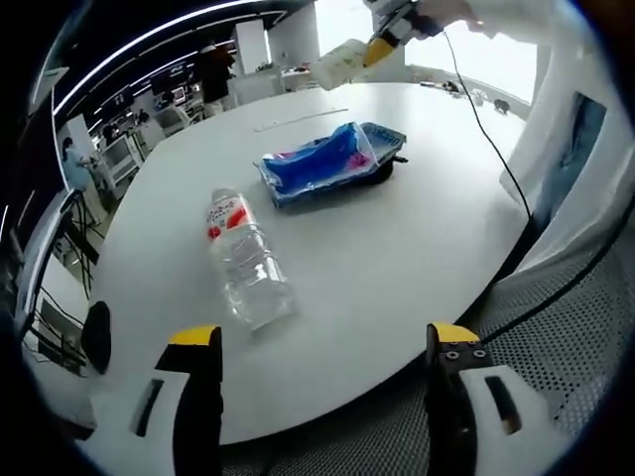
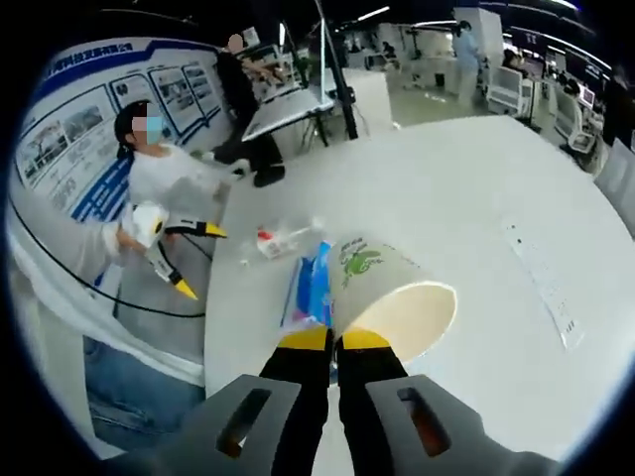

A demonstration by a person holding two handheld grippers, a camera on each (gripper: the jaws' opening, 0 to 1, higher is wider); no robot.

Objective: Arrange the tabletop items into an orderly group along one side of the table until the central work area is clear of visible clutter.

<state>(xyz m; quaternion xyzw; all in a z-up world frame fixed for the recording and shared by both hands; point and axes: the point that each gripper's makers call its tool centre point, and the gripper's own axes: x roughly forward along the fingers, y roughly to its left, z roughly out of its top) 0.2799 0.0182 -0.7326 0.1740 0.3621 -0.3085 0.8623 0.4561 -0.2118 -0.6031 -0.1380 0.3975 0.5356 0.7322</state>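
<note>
Left gripper view: I log a clear plastic water bottle with a red-and-white label, lying on its side on the white table; beyond it a blue packet in a dark tray. My left gripper has its jaws spread wide, holding nothing. Far off, the right gripper carries a paper cup. Right gripper view: my right gripper has its jaws pressed together on the rim of the paper cup, which is empty, tilted, green-printed, above the table.

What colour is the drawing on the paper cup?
Green, on the paper cup with its pale cream body. It shows best in the right gripper view.
</note>
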